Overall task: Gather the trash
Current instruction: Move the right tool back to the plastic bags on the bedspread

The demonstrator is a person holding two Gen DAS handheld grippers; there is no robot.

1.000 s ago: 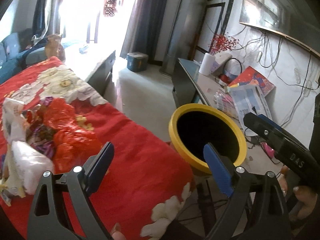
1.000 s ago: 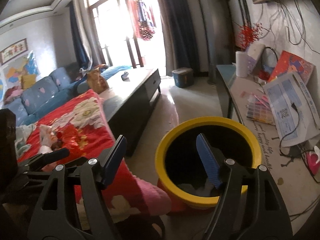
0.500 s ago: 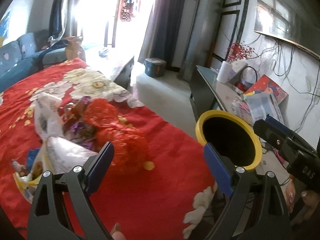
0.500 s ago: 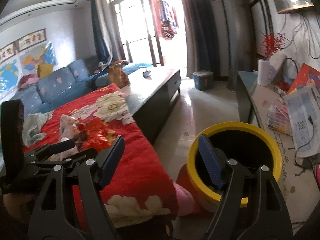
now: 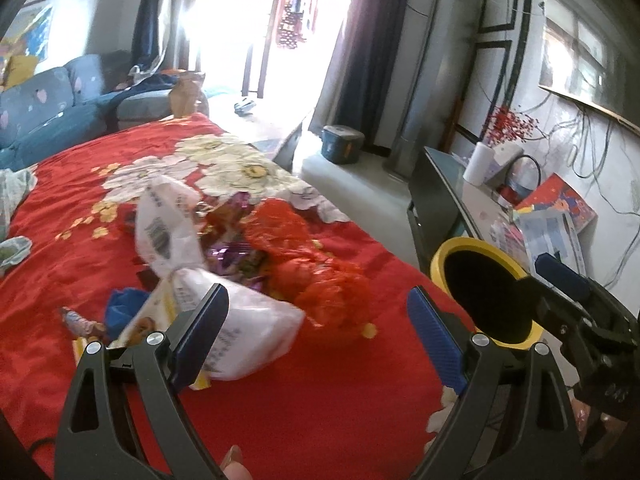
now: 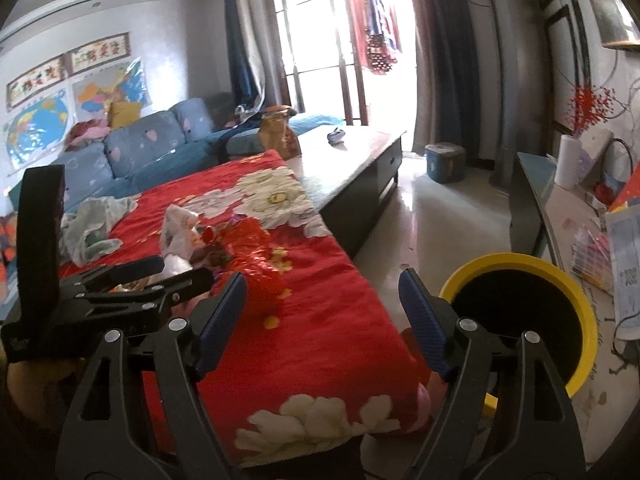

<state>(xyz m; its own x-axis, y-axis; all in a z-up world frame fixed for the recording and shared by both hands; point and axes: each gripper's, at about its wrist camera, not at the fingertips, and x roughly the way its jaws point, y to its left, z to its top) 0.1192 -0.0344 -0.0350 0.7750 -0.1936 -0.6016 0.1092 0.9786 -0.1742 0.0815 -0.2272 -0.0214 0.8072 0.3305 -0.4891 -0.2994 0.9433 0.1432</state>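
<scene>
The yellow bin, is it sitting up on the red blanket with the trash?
No, the yellow bin stands on the floor beside the red blanket, apart from the pile of trash lying on it.

Both grippers, left [image 5: 316,332] and right [image 6: 322,312], seemingly hover, jaws apart.

We see a blue sofa [image 6: 132,152] against the left wall, maps [image 6: 36,124] above it. Dark coffee table [image 6: 352,160] sits beyond the red floral blanket [image 6: 312,320] — small blue box [image 6: 445,162] on the floor by the curtains. Right side: paper roll [image 6: 568,162] on a cluttered glass shelf [image 6: 560,208].
</scene>
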